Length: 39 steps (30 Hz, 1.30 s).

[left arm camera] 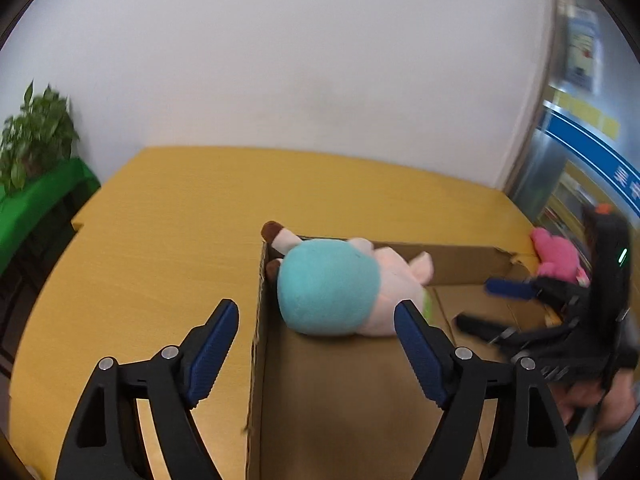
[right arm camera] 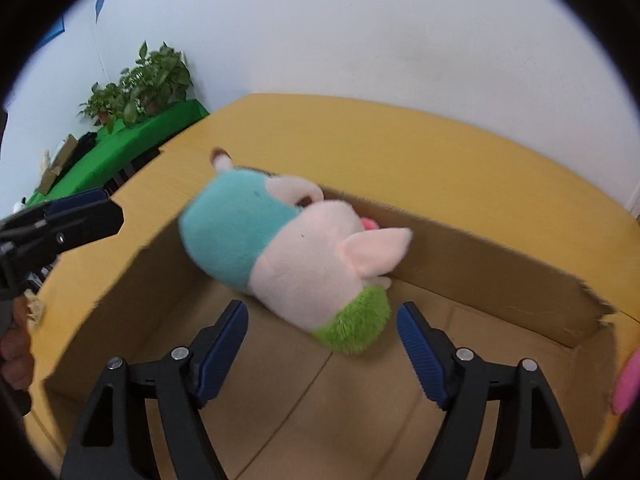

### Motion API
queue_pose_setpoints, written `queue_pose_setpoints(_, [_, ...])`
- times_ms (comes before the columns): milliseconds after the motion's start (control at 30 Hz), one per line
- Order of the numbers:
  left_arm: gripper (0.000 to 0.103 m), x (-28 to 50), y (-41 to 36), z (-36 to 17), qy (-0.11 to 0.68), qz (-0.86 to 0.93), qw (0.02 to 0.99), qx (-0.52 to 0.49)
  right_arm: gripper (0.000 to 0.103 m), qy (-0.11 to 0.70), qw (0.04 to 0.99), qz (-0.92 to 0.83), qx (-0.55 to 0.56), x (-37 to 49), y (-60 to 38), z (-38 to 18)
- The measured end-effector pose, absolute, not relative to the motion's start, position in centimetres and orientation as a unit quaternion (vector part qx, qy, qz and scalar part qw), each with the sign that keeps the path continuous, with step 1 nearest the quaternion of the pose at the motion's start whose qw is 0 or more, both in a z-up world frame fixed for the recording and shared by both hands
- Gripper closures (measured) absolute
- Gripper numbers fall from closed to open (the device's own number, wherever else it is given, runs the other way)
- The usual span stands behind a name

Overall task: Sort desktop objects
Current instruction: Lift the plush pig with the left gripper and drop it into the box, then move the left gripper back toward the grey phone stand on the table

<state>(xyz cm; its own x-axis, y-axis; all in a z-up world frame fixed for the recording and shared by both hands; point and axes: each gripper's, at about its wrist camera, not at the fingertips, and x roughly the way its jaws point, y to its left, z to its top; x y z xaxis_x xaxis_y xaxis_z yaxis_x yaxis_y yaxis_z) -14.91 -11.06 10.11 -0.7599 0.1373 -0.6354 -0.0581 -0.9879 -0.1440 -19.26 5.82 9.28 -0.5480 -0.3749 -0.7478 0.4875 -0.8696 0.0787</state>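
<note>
— Two grippers over one box [left arm camera: 400, 380], that's the left wrist view. The left gripper [left arm camera: 316, 344] has its jaws spread wide with nothing between them, one finger above the table [left arm camera: 160, 220], the other above the box floor.

— And the toy?

— The plush [left arm camera: 340, 286] lies on its side in the box's far left corner, teal end towards the camera, brown-tipped feet poking over the rim. Off to the right, the right gripper [left arm camera: 492, 304] reaches in over the box, blurred, fingers apart. Behind it a pink toy [left arm camera: 558, 256] sits on the table, just past the box's torn corner.

— Right wrist view now?

— The right gripper [right arm camera: 322, 346] is open too, holding nothing, hovering above the box [right arm camera: 460, 256]. The plush [right arm camera: 292, 256] lies just ahead of the fingertips, green end nearest, pink ear sticking out by the far wall. The left gripper [right arm camera: 80, 220] shows at the left edge, beside the box's left wall. The pink toy [right arm camera: 628, 384] peeks in at the right edge. Plants [right arm camera: 140, 80] stand on a green cloth [right arm camera: 132, 144] by the wall.
</note>
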Motion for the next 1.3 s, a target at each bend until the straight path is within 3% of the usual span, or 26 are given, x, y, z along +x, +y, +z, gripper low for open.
queue_pose_setpoints(167, [0.016,-7.3,-9.5,8.5,-0.026,0.937,0.082,-0.338,0.016,0.045,0.252,-0.894,0.368,-8.8,13.0,13.1])
queue_pose_setpoints(433, [0.016,-3.0,-7.7,0.7,-0.048,0.904,0.095,-0.413,0.016,0.072,0.143,-0.882,0.444,-1.4,19.4,5.4])
queue_pose_setpoints(533, [0.016,-1.8,-6.8,0.4,-0.011,0.912,0.083,-0.402,0.016,0.051,0.144,-0.886,0.438,-0.4,20.5,4.9])
queue_pose_setpoints(633, [0.016,-1.3,-6.6,0.6,-0.002,0.911,0.081,-0.404,0.015,-0.008,0.154,-0.888,0.433,-0.2,22.1,4.1])
queue_pose_setpoints(1100, [0.016,4.0,-5.8,4.5,0.004,0.942,0.052,-0.332,0.015,0.005,0.132,-0.915,0.381,3.4,22.0,5.8])
queue_pose_setpoints(1233, [0.001,7.9,-4.9,7.2,0.009,0.964,0.021,-0.264,0.015,0.002,0.128,-0.932,0.339,6.4,20.8,7.9])
queue_pose_setpoints(1300, [0.0,9.9,-4.4,8.1,-0.002,0.973,0.019,-0.229,0.015,0.012,0.128,-0.938,0.321,8.1,19.7,8.5])
